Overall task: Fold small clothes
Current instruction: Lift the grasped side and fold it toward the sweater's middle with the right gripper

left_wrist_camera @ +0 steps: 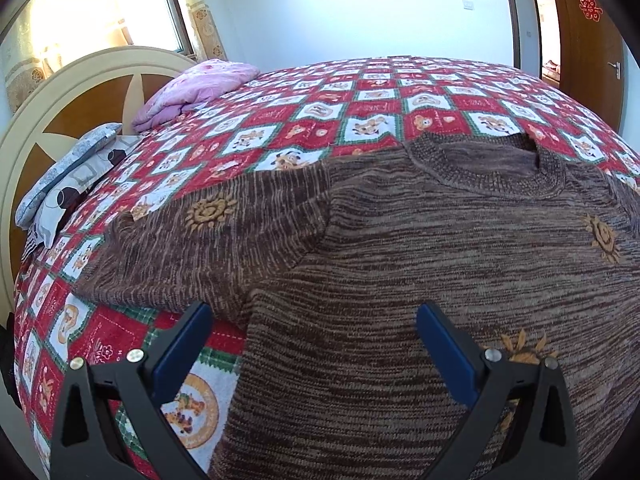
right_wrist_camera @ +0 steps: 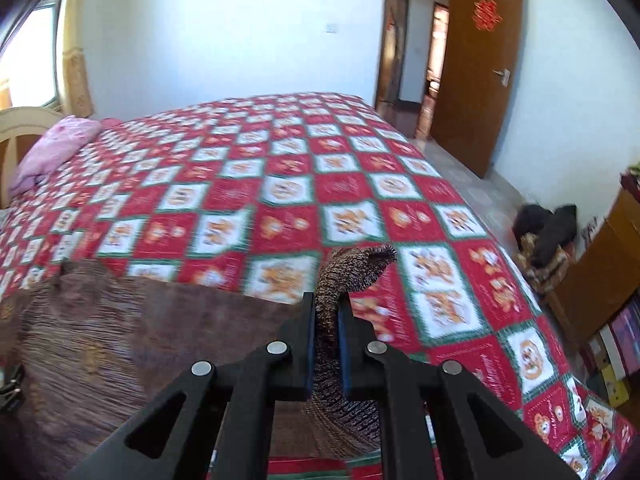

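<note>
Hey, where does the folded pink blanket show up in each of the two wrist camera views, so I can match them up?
Left wrist view: the pink blanket lies upper left, on the far part of the bed next to the cream headboard.
Right wrist view: the pink blanket sits at the far left edge, mid-height, again near the headboard.
Shared landmark: the brown door with the red paper ornament, upper right in both.

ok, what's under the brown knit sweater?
The brown knit sweater lies flat on the red-and-white patterned bedspread, which shows all around it. Anything beneath its body is covered. The right gripper pinches one sleeve end; the left gripper is open.
</note>
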The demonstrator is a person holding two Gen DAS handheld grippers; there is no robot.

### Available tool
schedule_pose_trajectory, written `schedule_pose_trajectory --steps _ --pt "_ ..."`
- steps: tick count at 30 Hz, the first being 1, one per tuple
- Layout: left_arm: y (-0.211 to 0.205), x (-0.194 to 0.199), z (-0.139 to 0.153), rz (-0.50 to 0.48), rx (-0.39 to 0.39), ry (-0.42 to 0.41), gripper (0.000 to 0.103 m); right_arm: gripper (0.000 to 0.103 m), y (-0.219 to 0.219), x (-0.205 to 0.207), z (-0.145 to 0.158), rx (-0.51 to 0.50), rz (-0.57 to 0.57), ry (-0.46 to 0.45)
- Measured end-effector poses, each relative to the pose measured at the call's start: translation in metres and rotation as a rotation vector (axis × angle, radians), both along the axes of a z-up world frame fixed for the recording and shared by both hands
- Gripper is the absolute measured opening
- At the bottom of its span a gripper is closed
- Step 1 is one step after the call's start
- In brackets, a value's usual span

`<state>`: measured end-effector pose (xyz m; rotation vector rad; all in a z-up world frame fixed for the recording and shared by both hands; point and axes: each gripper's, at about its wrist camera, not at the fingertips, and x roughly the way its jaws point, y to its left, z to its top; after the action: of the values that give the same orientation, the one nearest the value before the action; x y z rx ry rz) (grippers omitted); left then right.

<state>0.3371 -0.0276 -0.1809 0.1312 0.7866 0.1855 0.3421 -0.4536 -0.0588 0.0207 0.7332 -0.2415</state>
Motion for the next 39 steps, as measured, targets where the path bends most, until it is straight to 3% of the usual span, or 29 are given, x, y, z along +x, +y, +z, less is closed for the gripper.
schedule_pose_trajectory --steps 8,14,19,27,29,31,33,39 --pt "0.004 0.002 -0.004 0.006 -0.028 0.019 0.103 0.009 0.090 0.015 0.028 -0.007 0.173 -0.030" --pt "0.004 0.002 -0.008 -0.003 -0.033 0.028 0.103 0.009 0.150 0.029 0.025 0.020 0.272 -0.027" --pt "0.013 0.003 -0.011 0.002 -0.100 0.037 0.103 0.009 0.203 0.044 0.002 0.066 0.341 0.001" --pt "0.010 -0.001 -0.012 0.000 -0.090 0.020 0.103 0.010 0.264 0.073 -0.068 0.175 0.392 0.057" --pt "0.010 -0.001 -0.013 0.001 -0.093 0.016 0.103 0.014 0.265 0.077 -0.086 0.249 0.406 0.102" --pt "0.010 -0.002 -0.013 0.001 -0.094 0.016 0.103 0.043 0.263 0.073 -0.095 0.286 0.399 0.134" --pt "0.010 -0.002 -0.013 0.000 -0.098 0.018 0.103 0.055 0.252 0.059 -0.095 0.305 0.399 0.141" --pt "0.012 0.001 -0.013 -0.019 -0.118 0.042 0.103 0.058 0.189 -0.003 -0.076 0.241 0.333 0.125"
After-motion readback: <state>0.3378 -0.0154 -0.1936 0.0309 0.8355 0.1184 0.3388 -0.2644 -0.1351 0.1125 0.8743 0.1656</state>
